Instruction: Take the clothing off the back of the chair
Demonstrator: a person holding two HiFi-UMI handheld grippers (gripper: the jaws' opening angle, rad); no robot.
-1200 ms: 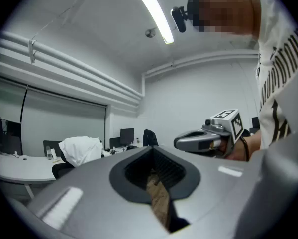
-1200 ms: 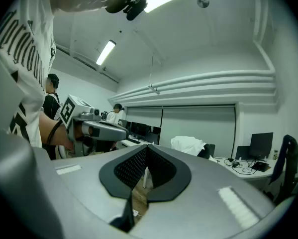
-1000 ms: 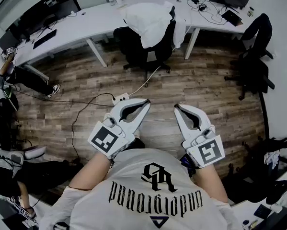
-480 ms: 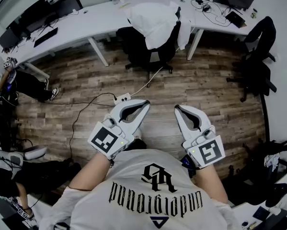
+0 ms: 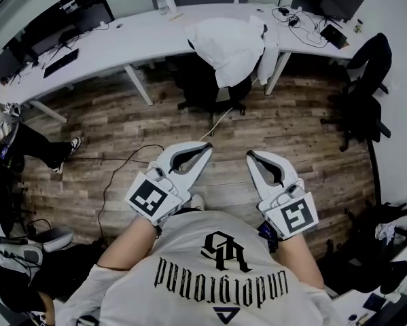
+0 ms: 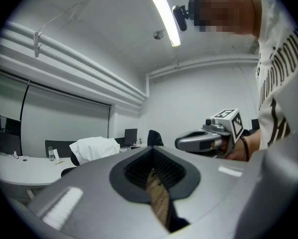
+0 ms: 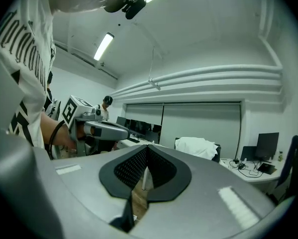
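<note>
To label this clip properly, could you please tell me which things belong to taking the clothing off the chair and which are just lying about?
Job in hand: white clothing, draped over the black chair; left gripper and right gripper, both shut and empty.

Lying about: white desk, keyboard, monitor, dark chair at the right.

From the person, the clothing hangs over the chair at twelve o'clock, the desk just behind it; a second chair stands at two o'clock, monitors on the desk at ten.
</note>
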